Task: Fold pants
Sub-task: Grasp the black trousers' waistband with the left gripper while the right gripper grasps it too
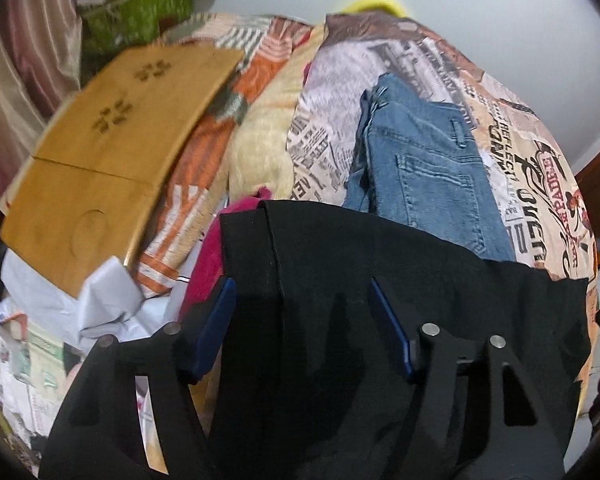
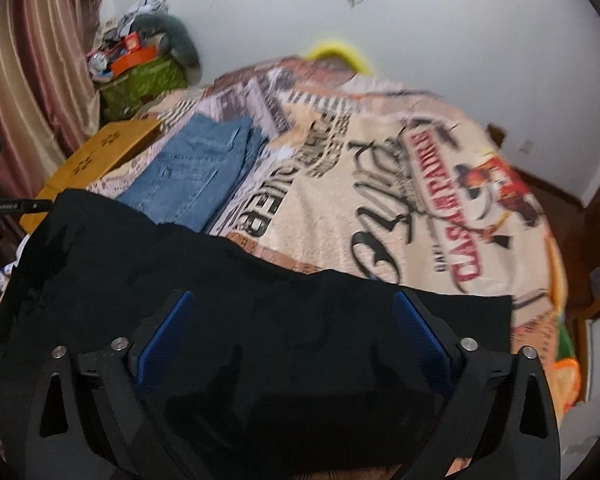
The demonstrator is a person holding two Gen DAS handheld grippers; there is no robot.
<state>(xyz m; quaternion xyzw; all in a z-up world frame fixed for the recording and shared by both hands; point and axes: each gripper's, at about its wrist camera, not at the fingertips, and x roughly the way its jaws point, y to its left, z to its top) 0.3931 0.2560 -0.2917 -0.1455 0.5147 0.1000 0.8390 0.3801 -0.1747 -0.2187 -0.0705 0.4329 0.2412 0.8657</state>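
Note:
Black pants (image 1: pixel 380 264) lie spread on the near part of the bed; they also show in the right wrist view (image 2: pixel 220 272). My left gripper (image 1: pixel 304 304) is open above their left part, blue pads wide apart, holding nothing. My right gripper (image 2: pixel 292 320) is open above their right part, also empty. Folded blue jeans (image 1: pixel 424 160) lie on the bed beyond the black pants, seen too in the right wrist view (image 2: pixel 196 172).
A printed newspaper-style bedspread (image 2: pixel 400 200) covers the bed. A wooden lap table (image 1: pixel 112 152) sits at the left, with papers and a pink cloth (image 1: pixel 208 264) beside it. A green bag (image 2: pixel 140 84) and curtain (image 2: pixel 32 80) stand at the far left. A yellow object (image 2: pixel 340 50) lies against the wall.

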